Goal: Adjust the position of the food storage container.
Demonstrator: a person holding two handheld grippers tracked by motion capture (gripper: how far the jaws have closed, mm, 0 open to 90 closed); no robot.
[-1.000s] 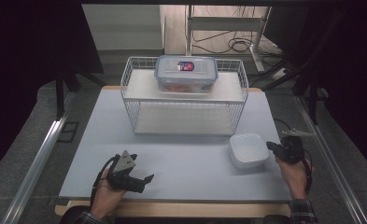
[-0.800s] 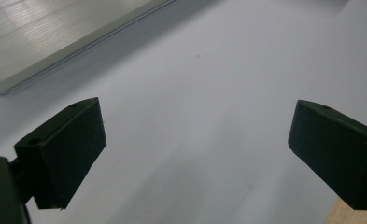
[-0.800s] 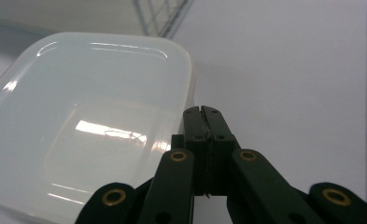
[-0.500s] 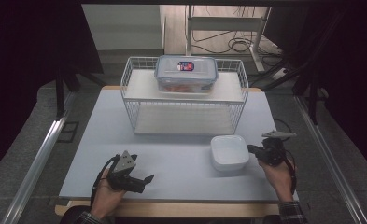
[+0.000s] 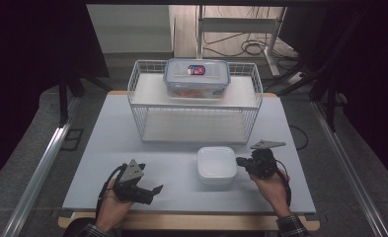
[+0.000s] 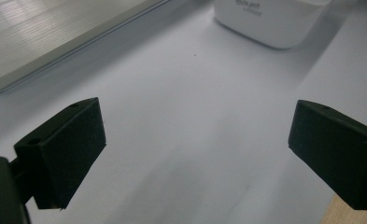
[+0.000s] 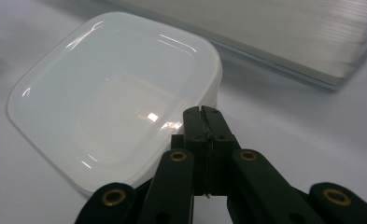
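A white square lidded container lies flat on the white table, in front of the wire rack. My right gripper sits just right of it, jaws shut together, and their tips touch the container's near rim. In the right gripper view the closed right gripper overlaps that rim; whether it pinches the rim I cannot tell. My left gripper rests near the table's front left, open, with nothing between its jaws. The left gripper view has the left gripper over bare table and the container farther off.
A white wire rack stands at the back middle of the table, with a clear lidded food box on its upper shelf. Its lower shelf lies just beyond the container. Metal rails run along both sides of the table.
My right gripper has moved left across the table, and the white container has slid left with it, from the right side toward the middle. The left gripper has stayed put.
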